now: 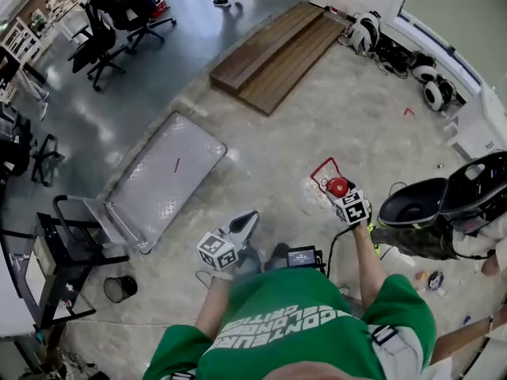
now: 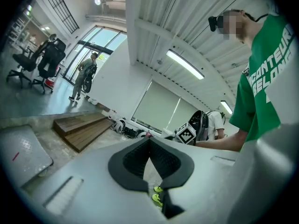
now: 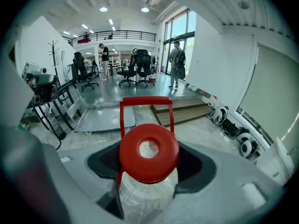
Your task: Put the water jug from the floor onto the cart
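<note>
My right gripper (image 1: 339,193) is shut on the neck of a clear water jug (image 3: 147,195) that has a red cap (image 3: 148,153) and a raised red carry handle (image 3: 145,101). In the head view the red cap (image 1: 338,187) shows just ahead of the gripper's marker cube, over the concrete floor; the jug's body is hard to make out there. The cart (image 1: 170,176), a flat silver platform with a folded handle, lies to the front left, about a metre from the jug, and also appears as the cart (image 3: 100,118). My left gripper (image 1: 250,218) is shut and empty, held low by the person's body.
Wooden step platforms (image 1: 277,54) lie beyond the cart. Office chairs (image 1: 111,22) stand at the far left. A black bucket-like seat (image 1: 420,204) is close on the right. A black rack (image 1: 63,252) and a small bin (image 1: 120,289) sit at the left. Gear lines the far wall (image 1: 396,50).
</note>
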